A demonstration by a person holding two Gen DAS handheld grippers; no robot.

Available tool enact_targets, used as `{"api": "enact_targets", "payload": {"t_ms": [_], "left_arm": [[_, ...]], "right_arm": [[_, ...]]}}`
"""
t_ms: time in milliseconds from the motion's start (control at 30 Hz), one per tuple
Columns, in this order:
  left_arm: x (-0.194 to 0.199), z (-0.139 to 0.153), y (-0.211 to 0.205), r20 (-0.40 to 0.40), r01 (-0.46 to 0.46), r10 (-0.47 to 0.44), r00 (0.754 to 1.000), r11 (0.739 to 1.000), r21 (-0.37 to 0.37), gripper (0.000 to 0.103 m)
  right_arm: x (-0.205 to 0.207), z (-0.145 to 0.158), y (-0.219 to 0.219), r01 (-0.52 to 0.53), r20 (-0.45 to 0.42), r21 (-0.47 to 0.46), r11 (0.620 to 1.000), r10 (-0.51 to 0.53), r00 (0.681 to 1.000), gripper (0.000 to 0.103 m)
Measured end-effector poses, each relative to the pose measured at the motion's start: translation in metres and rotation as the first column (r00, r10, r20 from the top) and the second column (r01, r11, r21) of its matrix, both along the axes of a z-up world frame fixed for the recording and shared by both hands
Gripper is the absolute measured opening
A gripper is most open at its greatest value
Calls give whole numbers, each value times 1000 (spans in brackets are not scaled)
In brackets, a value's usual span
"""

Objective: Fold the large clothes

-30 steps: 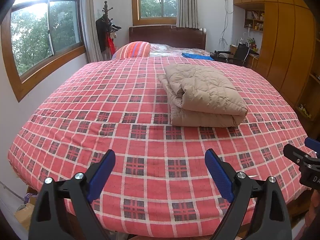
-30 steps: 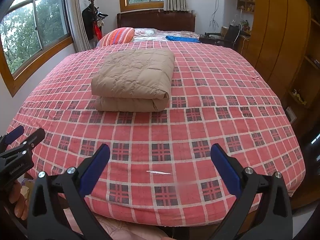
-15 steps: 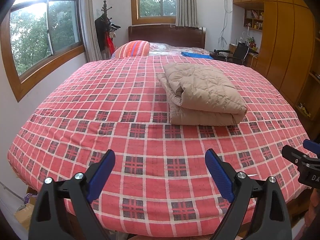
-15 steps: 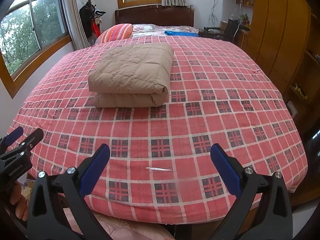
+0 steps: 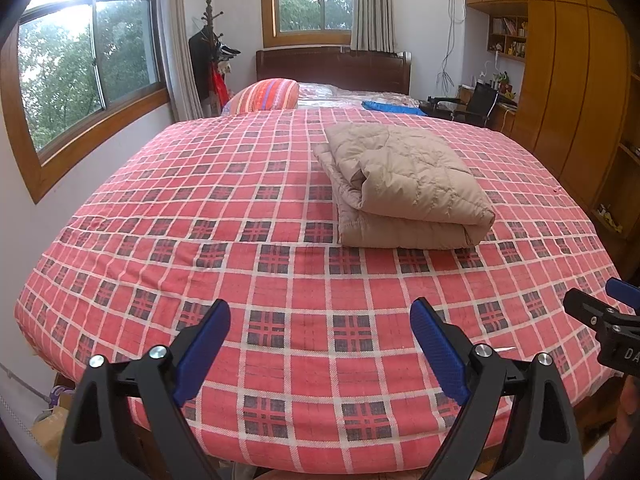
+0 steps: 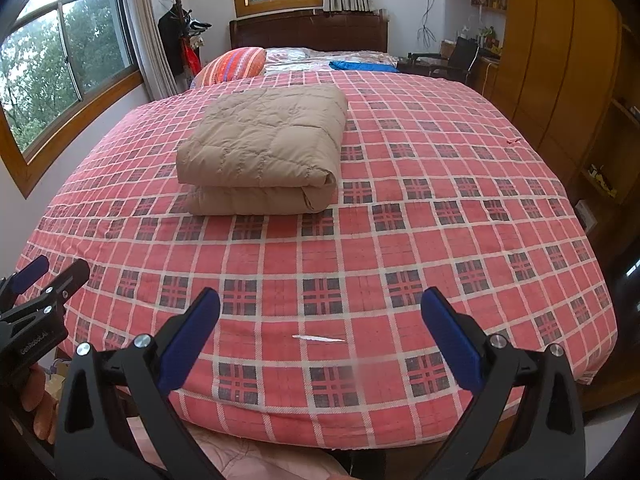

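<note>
A folded beige quilted garment (image 5: 404,188) is laid on the red plaid bedspread (image 5: 256,240), toward the far middle of the bed. The left gripper (image 5: 320,344) and right gripper (image 6: 320,332) are held spread wide at the near edge, nothing gripped.

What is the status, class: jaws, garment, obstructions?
Left gripper open, empty. Right gripper open, empty. Beige padded garment folded on bed, untouched. Nothing between.
</note>
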State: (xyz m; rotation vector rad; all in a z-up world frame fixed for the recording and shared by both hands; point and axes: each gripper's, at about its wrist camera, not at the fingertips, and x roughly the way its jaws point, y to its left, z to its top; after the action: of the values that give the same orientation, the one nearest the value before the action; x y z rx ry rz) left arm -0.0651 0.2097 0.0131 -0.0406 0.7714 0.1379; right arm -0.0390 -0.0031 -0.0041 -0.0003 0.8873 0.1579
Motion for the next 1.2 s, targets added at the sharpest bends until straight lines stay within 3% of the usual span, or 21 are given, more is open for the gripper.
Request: {"api": "enact_targets", "payload": {"t_ms": [1200], "left_arm": [[1, -1, 0, -3, 2, -2, 1000, 1000, 0, 92]], "right_arm": [[4, -1, 2, -18, -11, 4, 1000, 18, 1000, 100]]}}
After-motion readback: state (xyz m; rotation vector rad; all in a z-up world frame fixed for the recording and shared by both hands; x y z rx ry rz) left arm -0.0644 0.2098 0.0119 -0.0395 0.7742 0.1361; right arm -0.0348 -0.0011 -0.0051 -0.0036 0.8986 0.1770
